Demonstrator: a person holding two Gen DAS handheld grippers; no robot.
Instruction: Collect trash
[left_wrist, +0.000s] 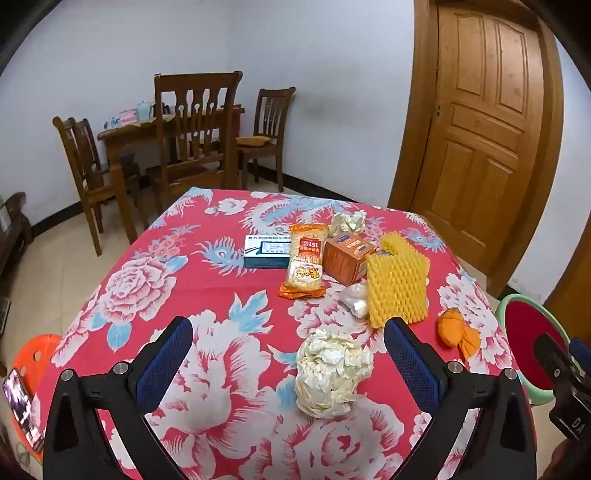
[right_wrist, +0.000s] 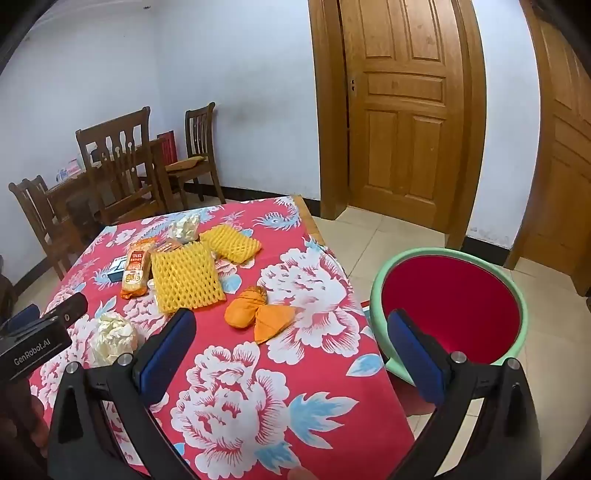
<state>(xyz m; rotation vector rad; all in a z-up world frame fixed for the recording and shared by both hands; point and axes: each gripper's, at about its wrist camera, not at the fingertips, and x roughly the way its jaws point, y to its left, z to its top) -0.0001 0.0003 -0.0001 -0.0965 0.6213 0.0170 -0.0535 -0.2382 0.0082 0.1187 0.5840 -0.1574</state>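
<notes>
Both grippers gaping, holding nothing — left gripper (left_wrist: 288, 354) framing paper wad (left_wrist: 332, 373) for pickup; right gripper (right_wrist: 291, 347) hovering between table edge and bin (right_wrist: 448, 306).

My worktop (left_wrist: 221, 288) wears a red cloth with big pink peonies. On it nearest me lies a crumpled white paper ball (left_wrist: 332, 373). Beyond it sit a yellow foam fruit net (left_wrist: 399, 288), a small clear plastic bag (left_wrist: 354, 304), an orange box (left_wrist: 347, 258), a noodle packet (left_wrist: 304, 260) and a blue-white carton (left_wrist: 264, 251). An orange wrapper (left_wrist: 458, 332) lies to the right, well apart from the ball. At the far edge rests a second paper ball (left_wrist: 347, 221).
</notes>
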